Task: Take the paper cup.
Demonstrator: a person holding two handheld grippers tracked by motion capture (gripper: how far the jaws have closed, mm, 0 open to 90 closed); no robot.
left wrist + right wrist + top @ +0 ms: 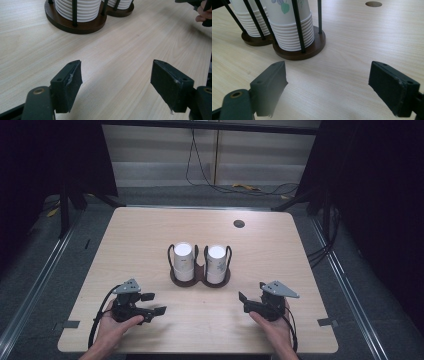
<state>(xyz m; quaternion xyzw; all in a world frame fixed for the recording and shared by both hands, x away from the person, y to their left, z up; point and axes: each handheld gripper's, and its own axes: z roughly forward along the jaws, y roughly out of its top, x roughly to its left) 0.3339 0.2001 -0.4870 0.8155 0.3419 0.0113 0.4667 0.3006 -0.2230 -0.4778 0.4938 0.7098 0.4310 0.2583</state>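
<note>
A pale wooden table (150, 230) is seen under both grippers. A round dark hole (239, 223) is set in its top, well ahead of the right gripper (243, 302) and near the far edge. A strip of grey tape (65, 325) is stuck at the table edge just outside the left gripper (155, 303); another strip (327, 322) is found outside the right one. Black cables (200, 175) and a yellow scrap (245, 187) are laid on the floor far beyond both. Metal rails (37, 285) are run along the floor on either side.
</note>
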